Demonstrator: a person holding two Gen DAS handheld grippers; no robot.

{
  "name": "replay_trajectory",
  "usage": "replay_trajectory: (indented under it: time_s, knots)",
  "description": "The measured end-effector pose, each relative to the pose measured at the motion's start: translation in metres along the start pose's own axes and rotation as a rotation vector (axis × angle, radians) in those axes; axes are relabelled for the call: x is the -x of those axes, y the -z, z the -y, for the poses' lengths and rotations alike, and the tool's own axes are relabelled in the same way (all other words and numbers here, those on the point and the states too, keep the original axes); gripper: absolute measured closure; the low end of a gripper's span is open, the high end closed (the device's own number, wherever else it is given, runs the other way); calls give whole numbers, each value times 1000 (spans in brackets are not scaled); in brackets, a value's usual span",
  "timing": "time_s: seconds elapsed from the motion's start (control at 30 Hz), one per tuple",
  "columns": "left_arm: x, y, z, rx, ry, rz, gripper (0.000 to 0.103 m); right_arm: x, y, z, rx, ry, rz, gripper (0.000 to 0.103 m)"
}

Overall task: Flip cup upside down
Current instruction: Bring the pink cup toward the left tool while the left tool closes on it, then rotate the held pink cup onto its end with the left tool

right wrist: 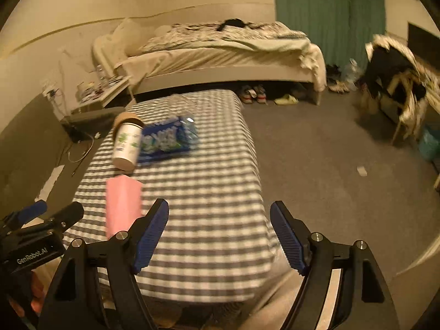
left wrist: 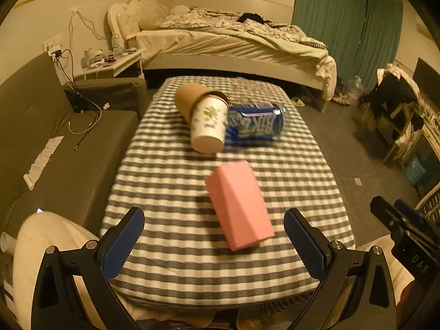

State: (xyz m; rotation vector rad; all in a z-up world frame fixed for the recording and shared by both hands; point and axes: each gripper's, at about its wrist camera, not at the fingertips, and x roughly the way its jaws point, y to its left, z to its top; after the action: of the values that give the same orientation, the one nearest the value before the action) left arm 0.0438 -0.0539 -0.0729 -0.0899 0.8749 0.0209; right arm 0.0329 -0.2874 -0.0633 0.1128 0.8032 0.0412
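A pink faceted cup (left wrist: 239,205) lies on its side on the grey-and-white checked table (left wrist: 170,261), near its front; it also shows in the right wrist view (right wrist: 122,203). My left gripper (left wrist: 214,244) is open and empty, just short of the pink cup, its fingers either side of it. My right gripper (right wrist: 220,236) is open and empty above the table's front right corner, to the right of the pink cup. A white paper cup with green print (left wrist: 208,126) (right wrist: 127,145) lies on its side farther back, nested in a brown cup (left wrist: 192,100).
A blue plastic packet (left wrist: 255,123) (right wrist: 167,137) lies right of the paper cup. A grey sofa (left wrist: 55,137) runs along the table's left. A bed (left wrist: 233,41) stands behind. Grey carpet floor (right wrist: 316,165) lies right of the table, with a cluttered chair (right wrist: 396,82) beyond.
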Motion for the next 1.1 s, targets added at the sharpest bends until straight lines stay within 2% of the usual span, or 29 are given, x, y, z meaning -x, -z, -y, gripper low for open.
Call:
replay_trajectory:
  time_s: [0.23, 0.5, 0.67, 0.77, 0.8, 0.83, 0.9, 1.1]
  knots:
    - [-29, 14, 16, 27, 2, -92, 0, -6, 10, 35, -121, -54, -16, 27]
    - [-55, 20, 29, 16, -24, -145, 0, -27, 11, 45, -170, -81, -72, 27]
    - [-76, 24, 23, 50, -22, -198, 0, -40, 10, 48, -192, -93, -99, 27]
    - [-82, 26, 23, 49, -10, -201, 10, -47, 9, 51, -202, -92, -112, 27]
    - [-84, 26, 24, 39, -1, -206, 17, -50, 8, 51, -206, -91, -120, 27]
    - [-85, 26, 26, 27, 7, -208, 30, -53, 8, 52, -209, -90, -129, 27]
    - [-87, 27, 30, 5, 24, -211, 44, -56, 8, 52, -214, -89, -137, 27]
    - [-78, 24, 31, -41, 34, -190, 44, -61, 7, 48, -204, -87, -149, 27]
